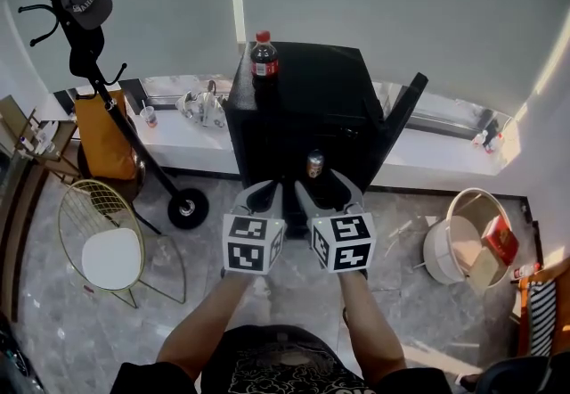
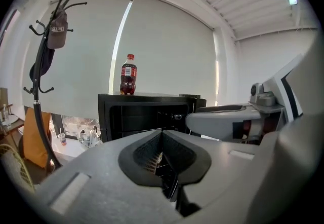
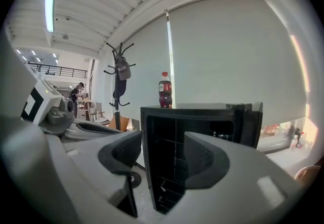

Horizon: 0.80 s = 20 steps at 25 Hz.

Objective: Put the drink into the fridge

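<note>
A person faces a black fridge (image 1: 303,98), its door (image 1: 403,111) swung wide to the right, with a gripper in each hand held side by side, low before the open front. The drink, a dark cola bottle (image 1: 264,58) with a red cap, stands upright on the fridge's top at the front left corner, untouched and well apart from both tools. It lies ahead of and above the fingers, its long axis vertical. The left gripper (image 1: 265,192) has its jaws pressed together on nothing. The right gripper (image 1: 328,189) holds its jaws apart, with only the fridge's dark shelves seen through the gap. From overhead the bottle sits almost straight ahead of the left gripper, which makes that hand the nearer one, yet in the right gripper view the bottle stands over the gap between the spread jaws. The coming move likely turns on that difference in height: either tool would have to rise to the level of the fridge top and meet the bottle from the side, across its upright body, and the left would need to open first. A small can (image 1: 314,164) shows at the fridge's front, just beyond the tips; whether it rests on a shelf cannot be told.
</note>
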### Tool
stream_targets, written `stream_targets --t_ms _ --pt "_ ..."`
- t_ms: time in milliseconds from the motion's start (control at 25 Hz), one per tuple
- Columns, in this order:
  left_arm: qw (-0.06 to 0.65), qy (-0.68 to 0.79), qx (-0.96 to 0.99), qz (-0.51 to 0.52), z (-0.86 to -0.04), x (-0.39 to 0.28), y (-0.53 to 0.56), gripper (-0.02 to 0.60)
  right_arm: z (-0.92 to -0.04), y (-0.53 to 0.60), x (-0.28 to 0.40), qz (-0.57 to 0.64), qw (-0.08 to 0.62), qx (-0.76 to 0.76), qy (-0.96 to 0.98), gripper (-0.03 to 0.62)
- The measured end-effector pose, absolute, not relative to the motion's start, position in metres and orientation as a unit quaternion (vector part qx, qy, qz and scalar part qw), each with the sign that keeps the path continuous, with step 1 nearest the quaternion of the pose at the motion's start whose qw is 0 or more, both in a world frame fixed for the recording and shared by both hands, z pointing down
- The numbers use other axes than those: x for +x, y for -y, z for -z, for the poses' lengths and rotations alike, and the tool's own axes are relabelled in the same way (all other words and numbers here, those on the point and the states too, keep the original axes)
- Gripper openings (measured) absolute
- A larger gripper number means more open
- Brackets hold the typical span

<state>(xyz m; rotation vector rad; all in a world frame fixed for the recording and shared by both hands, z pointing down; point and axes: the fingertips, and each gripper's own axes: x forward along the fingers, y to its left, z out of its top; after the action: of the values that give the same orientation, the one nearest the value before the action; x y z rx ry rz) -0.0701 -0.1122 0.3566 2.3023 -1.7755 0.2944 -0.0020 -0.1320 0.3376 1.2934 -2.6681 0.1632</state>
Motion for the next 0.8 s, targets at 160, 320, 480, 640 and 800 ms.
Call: stream_targets --t_ms 160,320,480,640,800 --pt "0.104 0.610 0.780 -0.097 -0.346 -0.076 0.119 0.005 -0.325 0.138 -0.011 -0.048 0.084 0.427 0.899 0.264" --pt "0.100 0.618 0.774 -0.095 -0.336 -0.088 0.132 0.005 -0.310 0.149 -0.025 -0.042 0.079 0.417 0.904 0.264" --pt "0.096 0.625 0.769 -0.095 -0.327 -0.101 0.146 0.005 -0.298 0.164 -0.040 -0.035 0.077 0.407 0.909 0.264" --pt "0.093 0.633 0.764 -0.087 -0.318 -0.113 0.164 0.005 -0.288 0.183 -0.052 -0.027 0.076 0.403 0.912 0.264" --pt "0.087 0.637 0.761 -0.083 -0.307 -0.128 0.183 0.005 -0.278 0.204 -0.065 -0.021 0.073 0.404 0.911 0.264"
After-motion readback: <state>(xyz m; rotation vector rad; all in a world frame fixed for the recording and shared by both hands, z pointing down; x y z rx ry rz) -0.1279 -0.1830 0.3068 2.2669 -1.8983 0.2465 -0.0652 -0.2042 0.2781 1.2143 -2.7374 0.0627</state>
